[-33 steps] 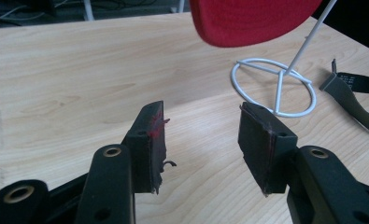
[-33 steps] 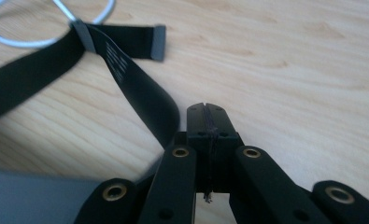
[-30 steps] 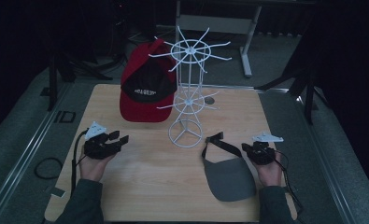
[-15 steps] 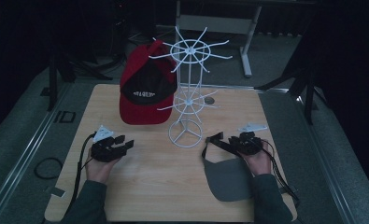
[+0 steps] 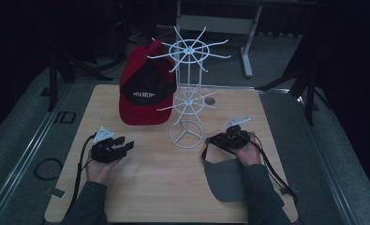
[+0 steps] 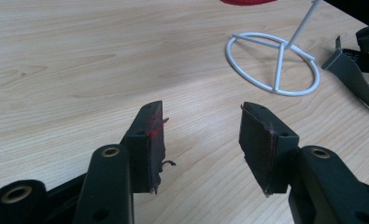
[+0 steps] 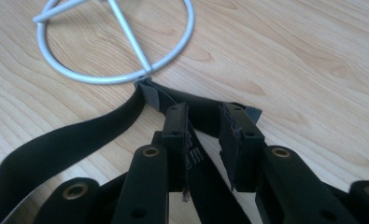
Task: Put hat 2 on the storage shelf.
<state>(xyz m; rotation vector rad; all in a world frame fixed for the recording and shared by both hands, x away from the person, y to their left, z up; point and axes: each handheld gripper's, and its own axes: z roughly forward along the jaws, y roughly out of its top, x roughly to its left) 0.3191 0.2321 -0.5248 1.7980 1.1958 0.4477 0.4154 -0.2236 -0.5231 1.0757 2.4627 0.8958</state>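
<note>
A white wire rack [image 5: 188, 89] stands mid-table on a ring base [image 6: 273, 65]. A red and black cap [image 5: 143, 101] leans on its left side. A grey visor [image 5: 227, 180] lies at the front right, and its black strap [image 7: 79, 140] reaches the ring base [image 7: 117, 42]. My right gripper [image 5: 210, 139] is low over that strap. Its jaws straddle the strap with a narrow gap in the right gripper view [image 7: 203, 116]. My left gripper [image 5: 125, 142] rests open on bare wood left of the rack, with nothing between its pads [image 6: 201, 121].
The wooden table [image 5: 159, 187] has bare wood in front of the rack and between the two hands. Cables trail from both grippers toward the front edge. A dark floor with stand legs surrounds the table.
My right gripper has moved left from beside the visor to its strap near the ring base. The left gripper has shifted slightly right.
</note>
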